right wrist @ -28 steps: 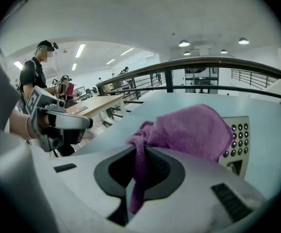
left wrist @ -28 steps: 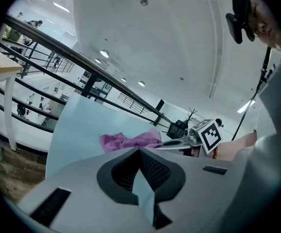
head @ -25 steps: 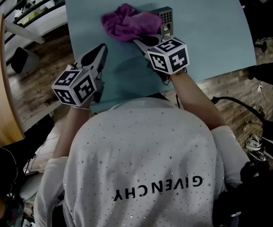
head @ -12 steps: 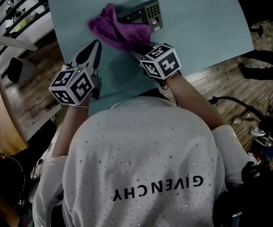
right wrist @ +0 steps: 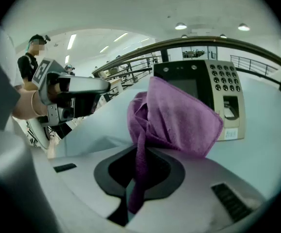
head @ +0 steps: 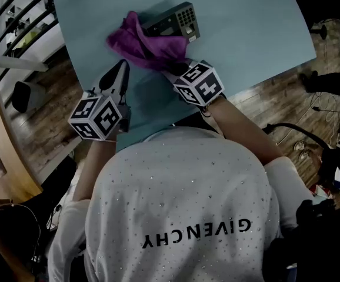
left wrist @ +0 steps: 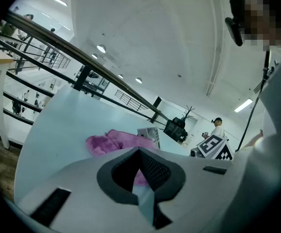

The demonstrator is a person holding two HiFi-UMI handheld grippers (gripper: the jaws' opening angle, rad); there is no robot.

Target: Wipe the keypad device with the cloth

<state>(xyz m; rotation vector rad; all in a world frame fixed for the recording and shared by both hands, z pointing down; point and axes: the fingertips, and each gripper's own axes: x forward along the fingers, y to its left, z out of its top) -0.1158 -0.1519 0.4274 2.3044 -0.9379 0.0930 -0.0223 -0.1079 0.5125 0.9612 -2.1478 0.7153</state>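
Observation:
The grey keypad device lies on the light blue table, its keys at its right end. A purple cloth is draped against the device's left and near side. My right gripper is shut on a corner of that cloth, just in front of the device. In the right gripper view the cloth hangs from the jaws and covers the left part of the device. My left gripper hovers left of the cloth, shut with nothing in it. Its own view shows the cloth and device ahead.
The table's near edge runs right under both grippers. Wooden floor, railings and a wooden counter lie to the left. Cables and gear are on the floor at right. Another person stands far off.
The right gripper has drawn the cloth back toward me and leftward across the device, so more of the device's face is uncovered. The left gripper has stayed beside it.

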